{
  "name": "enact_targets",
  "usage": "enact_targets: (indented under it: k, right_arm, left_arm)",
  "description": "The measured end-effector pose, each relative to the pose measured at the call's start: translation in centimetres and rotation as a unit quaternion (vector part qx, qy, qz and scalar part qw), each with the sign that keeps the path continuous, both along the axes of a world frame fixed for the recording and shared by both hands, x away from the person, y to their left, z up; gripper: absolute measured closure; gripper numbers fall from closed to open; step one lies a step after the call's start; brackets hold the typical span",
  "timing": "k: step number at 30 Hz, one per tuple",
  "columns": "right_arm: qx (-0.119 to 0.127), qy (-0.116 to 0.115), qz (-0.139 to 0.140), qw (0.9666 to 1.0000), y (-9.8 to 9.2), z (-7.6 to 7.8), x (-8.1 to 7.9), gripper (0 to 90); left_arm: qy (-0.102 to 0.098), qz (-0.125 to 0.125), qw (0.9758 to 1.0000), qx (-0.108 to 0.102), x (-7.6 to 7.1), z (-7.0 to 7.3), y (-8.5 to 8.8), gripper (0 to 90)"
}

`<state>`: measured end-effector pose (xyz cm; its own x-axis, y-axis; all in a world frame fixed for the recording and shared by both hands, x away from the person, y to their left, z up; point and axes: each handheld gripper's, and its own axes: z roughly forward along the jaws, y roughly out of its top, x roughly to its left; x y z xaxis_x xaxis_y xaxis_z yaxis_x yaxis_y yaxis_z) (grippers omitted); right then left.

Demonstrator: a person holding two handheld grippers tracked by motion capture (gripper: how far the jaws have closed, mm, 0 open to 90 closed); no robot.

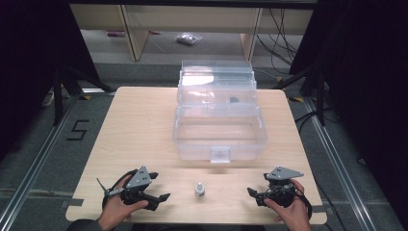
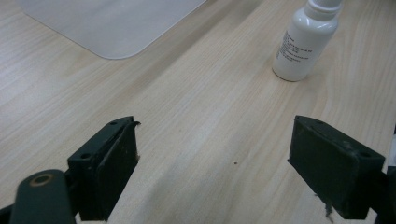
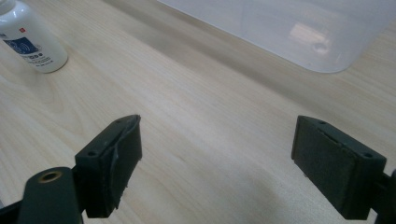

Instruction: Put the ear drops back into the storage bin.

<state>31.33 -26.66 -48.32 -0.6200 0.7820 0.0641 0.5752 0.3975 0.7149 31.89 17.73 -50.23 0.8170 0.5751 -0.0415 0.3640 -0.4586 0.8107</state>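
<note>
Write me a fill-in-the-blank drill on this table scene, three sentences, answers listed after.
1. The small white bottle stands upright on the table between the two ____.
2. The jaws of the left gripper and of the right gripper both stand ____, with nothing between them.
3. The clear plastic box has its lid ____.

Missing words: grippers; open; open

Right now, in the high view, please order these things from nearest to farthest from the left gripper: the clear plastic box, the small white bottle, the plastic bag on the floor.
From the left gripper:
1. small white bottle, just beside it on the table's near edge.
2. clear plastic box, mid-table, lid raised.
3. plastic bag, on the floor beyond the table.
</note>
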Motion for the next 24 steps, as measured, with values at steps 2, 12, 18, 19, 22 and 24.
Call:
enact_targets:
  k: [2,12,18,19,22,24]
  right_arm:
    - [0.003,0.001,-0.002,1.0,0.1,0.0,-0.1,16.9]
    - [-0.009,0.008,0.008,0.9999,0.3,0.0,0.0,18.8]
    - [-0.01,0.018,0.01,0.9997,0.9,0.3,-0.2,19.9]
    - [-0.017,0.013,0.015,0.9997,1.0,0.2,-0.1,20.3]
    - [-0.012,0.028,0.01,0.9995,1.3,0.3,-0.3,20.4]
    - [-0.018,0.022,0.017,0.9995,1.2,0.4,-0.2,20.6]
  left_arm:
    - [-0.005,-0.003,1.0,0.001,0.1,0.0,0.0,14.8]
    - [-0.004,-0.004,1.0,0.006,0.1,0.0,0.1,14.8]
    - [-0.003,0.0,1.0,0.001,0.1,0.0,0.0,14.9]
    - [-0.003,0.002,1.0,-0.003,0.1,-0.1,0.0,14.8]
    - [-0.008,-0.002,0.9999,0.011,0.2,0.0,0.2,14.9]
    - [-0.006,-0.001,0.9999,0.008,0.2,0.0,0.1,14.9]
